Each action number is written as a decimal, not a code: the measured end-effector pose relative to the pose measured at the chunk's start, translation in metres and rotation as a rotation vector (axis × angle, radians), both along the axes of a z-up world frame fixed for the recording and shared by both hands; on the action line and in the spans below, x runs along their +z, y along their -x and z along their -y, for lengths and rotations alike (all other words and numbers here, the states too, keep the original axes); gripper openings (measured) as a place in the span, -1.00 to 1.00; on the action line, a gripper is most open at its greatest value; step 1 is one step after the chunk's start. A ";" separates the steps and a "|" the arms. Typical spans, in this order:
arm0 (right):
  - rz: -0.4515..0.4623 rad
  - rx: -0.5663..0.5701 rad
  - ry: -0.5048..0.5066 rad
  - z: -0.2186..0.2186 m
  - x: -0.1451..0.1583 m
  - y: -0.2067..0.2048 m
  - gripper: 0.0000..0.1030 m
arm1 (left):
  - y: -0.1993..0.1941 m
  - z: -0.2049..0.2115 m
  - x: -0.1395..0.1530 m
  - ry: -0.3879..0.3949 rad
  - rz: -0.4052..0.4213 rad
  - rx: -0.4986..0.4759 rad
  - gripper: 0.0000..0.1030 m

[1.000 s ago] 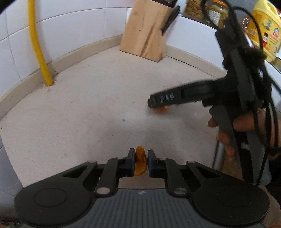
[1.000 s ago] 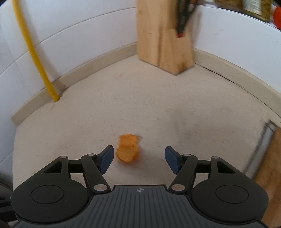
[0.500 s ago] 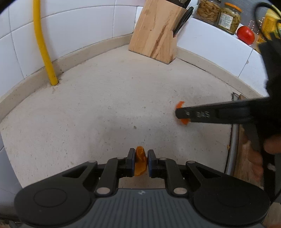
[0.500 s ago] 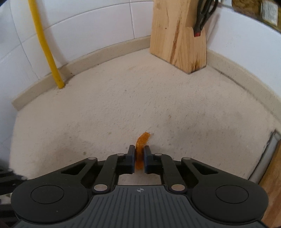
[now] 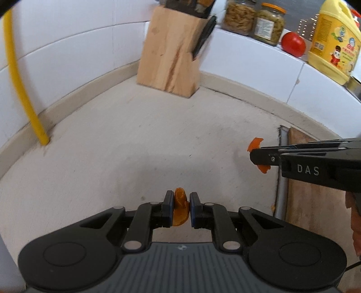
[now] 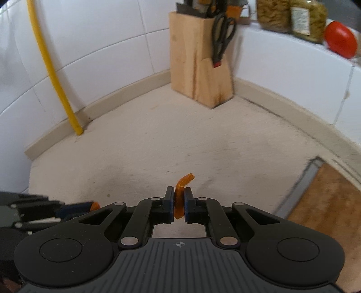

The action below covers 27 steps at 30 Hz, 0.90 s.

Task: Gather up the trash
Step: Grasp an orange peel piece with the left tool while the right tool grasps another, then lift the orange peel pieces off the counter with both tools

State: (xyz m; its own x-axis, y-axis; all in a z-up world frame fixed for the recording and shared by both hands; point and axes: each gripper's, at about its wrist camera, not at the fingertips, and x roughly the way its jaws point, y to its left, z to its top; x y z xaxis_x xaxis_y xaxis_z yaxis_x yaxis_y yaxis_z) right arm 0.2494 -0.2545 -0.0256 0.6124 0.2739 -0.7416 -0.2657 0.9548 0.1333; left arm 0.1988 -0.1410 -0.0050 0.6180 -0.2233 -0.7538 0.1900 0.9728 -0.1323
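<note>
A pale, speckled stone countertop (image 5: 140, 139) filled the corner of a kitchen, walled on two sides by white tiles (image 6: 108, 45) above a low beige kerb. A yellow pipe (image 6: 54, 74) ran down the left wall to the counter, and a wooden knife block (image 6: 198, 67) with black scissors (image 6: 222, 36) stood in the far corner. On the ledge to the right sat two glass jars (image 5: 255, 19), a red tomato (image 5: 293, 44) and a yellow bottle (image 5: 331, 38).

The left gripper (image 5: 181, 208) pointed steeply down over the counter, its jaws clenched on an orange peel scrap (image 5: 180, 207) that stood upright between the blue pads. The right gripper (image 6: 179, 204) was tilted down in much the same way and was pinched on a second, thinner orange peel strip (image 6: 180, 196), whose curled top bent over to the right above the pads. Seen from the left wrist, the right gripper reached in sideways from the right edge, its peel showing above and below the fingertips, clear of the counter. Part of the person's hand (image 5: 355, 220) showed behind it.

The middle of the counter lay open in front of both grippers, well apart from the knife block and the pipe. To the right, a wooden cutting board (image 6: 327, 202) lay against a metal strip (image 6: 300, 187) at the counter's edge, close beside the right gripper.
</note>
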 end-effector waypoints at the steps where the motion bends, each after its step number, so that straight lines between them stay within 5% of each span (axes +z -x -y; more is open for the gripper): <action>1: 0.007 -0.012 0.006 0.003 0.003 0.001 -0.78 | -0.002 0.002 0.002 -0.001 0.003 -0.007 -0.82; 27: 0.035 -0.036 0.044 0.001 0.023 0.001 -0.78 | -0.010 -0.013 0.007 -0.026 0.025 0.026 -0.82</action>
State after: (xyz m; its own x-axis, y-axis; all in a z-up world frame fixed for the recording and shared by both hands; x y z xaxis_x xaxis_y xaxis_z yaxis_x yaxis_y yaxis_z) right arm 0.2481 -0.2554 -0.0030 0.6470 0.2186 -0.7304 -0.2345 0.9686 0.0822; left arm 0.2086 -0.1281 0.0020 0.6420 -0.1868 -0.7436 0.1672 0.9806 -0.1020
